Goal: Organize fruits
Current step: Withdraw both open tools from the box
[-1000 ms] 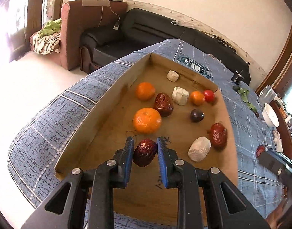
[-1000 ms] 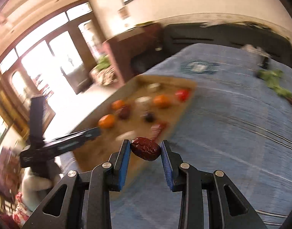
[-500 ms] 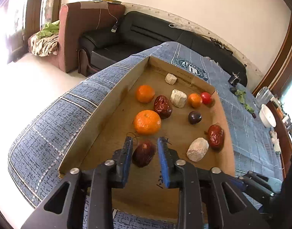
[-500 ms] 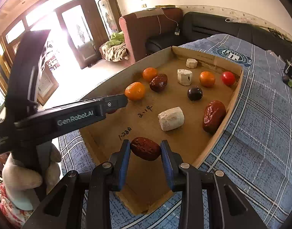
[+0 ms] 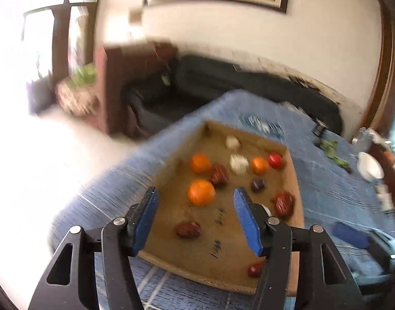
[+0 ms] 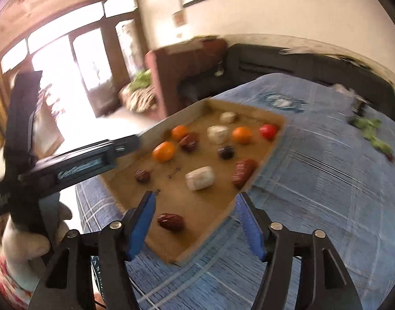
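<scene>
The left gripper is seen with its jaws spread wide after just opening, and nothing is gripped: a dark red date lies loose on the cardboard tray, low in the gap between the blue pads and touching neither. The right gripper is likewise parted, its jaws freshly opened, and a second date is left resting on the tray floor just inside the left pad, free of both. Beyond them, toward the middle of each frame, the other fruit is spread across the tray: two oranges, more dates, a dark plum, a red tomato and pale chunks. The tray is set on a blue checked cloth. At the left edge of the right view, the left gripper's body is held by a gloved hand.
</scene>
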The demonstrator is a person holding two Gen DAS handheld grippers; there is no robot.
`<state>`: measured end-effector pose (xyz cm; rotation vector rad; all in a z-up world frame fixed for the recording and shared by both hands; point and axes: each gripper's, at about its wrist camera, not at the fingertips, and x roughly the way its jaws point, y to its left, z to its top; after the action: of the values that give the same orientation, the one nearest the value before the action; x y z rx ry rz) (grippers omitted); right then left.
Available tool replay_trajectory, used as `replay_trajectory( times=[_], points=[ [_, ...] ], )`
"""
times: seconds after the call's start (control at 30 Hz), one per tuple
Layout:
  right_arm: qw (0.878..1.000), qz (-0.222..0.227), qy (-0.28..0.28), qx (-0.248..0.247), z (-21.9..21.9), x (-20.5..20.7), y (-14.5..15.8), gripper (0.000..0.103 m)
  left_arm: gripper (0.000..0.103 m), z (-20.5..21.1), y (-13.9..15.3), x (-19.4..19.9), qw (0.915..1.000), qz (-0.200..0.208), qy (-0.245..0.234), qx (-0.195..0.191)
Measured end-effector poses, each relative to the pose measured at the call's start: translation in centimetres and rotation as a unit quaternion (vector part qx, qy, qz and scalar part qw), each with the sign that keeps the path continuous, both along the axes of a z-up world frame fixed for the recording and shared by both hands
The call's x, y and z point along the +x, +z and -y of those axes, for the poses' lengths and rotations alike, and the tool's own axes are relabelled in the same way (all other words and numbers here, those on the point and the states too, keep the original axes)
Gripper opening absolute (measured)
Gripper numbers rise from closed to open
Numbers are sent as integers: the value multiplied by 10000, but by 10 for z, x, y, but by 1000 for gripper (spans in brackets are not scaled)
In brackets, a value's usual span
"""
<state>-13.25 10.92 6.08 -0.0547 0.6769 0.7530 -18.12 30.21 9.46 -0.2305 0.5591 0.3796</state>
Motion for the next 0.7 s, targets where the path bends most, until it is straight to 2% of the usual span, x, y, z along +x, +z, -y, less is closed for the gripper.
replay_trajectory(
  times=[0.03,0.07,0.1,0.17,0.23,0.33,0.5,0.7],
  points=[
    [9999,-3,-147,74,9,-1,1,72,79,10,8,-7,9992,168,187,319],
    [9993,-15,-324,186,21,-3,2,72,98,21,17,-15,9969,374,374,586],
    [9987,-48,-431,277,29,-3,2,74,103,31,25,-24,9939,615,501,768],
    [9975,-119,-563,410,41,-5,2,75,103,48,36,-39,9881,1051,577,961],
    [9964,-181,-668,488,51,-7,0,76,103,60,41,-44,9853,1181,600,1075],
    [9961,-119,-780,383,55,-10,-3,77,103,76,42,-37,9872,970,483,1170],
    [9955,7,-925,204,62,-15,-7,80,103,82,32,-20,9959,491,107,753],
    [9945,-35,-1028,219,71,-12,-10,84,103,84,18,-7,9987,108,-38,503]
  ],
)
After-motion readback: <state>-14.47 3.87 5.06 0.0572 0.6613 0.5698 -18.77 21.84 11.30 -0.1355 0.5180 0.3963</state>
